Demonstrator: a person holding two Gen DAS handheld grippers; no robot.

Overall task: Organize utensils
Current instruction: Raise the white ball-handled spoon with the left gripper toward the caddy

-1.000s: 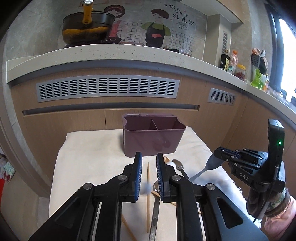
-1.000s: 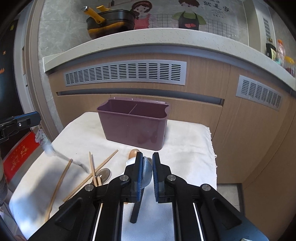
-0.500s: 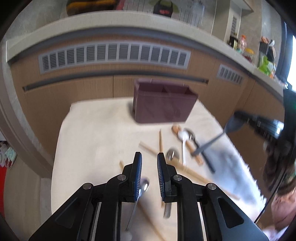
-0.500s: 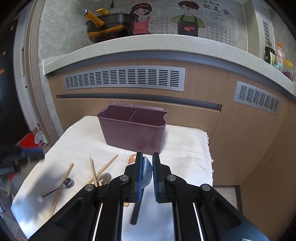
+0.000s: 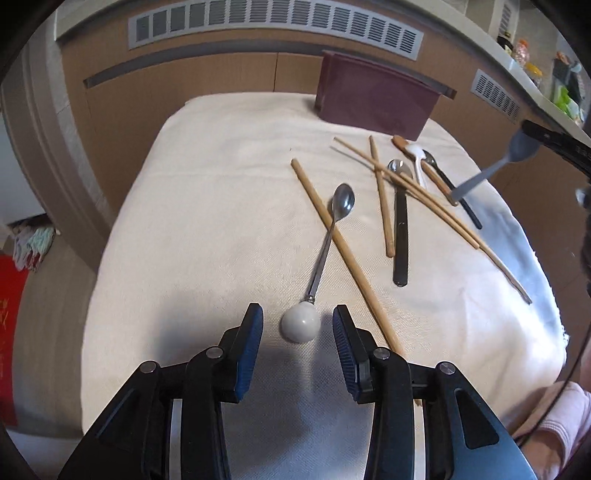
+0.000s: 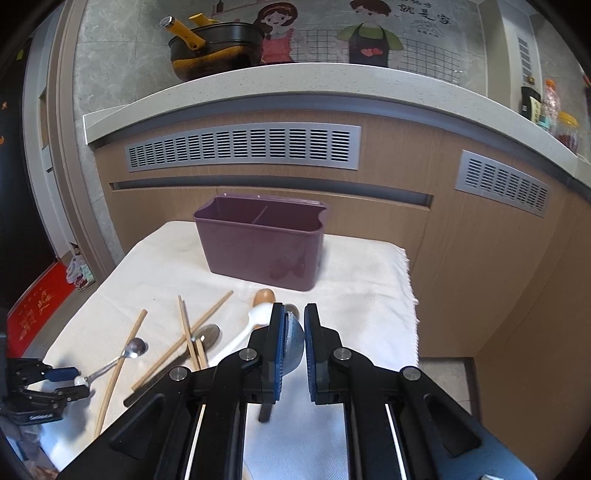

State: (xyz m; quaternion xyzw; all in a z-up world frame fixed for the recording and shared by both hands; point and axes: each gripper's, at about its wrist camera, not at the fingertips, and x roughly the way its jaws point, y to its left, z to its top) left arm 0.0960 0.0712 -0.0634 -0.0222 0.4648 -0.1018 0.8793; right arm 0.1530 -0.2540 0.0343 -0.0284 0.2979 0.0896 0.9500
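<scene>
Not much to read here. Only clear bit is the wall sticker (image 6: pixel 424 14), way up past the tips of the right tongs (image 6: pixel 294 332) and a bit to their right: the bottom row says 就是家, the row above it is cut off by the edge. There's tiny white lettering on the body of the left tongs (image 6: pixel 79 384), too small to make out. The red mat (image 6: pixel 33 310) far off to the left has gold characters, also unreadable. Same for the jar labels (image 6: pixel 565 133) on the counter, far right.
</scene>
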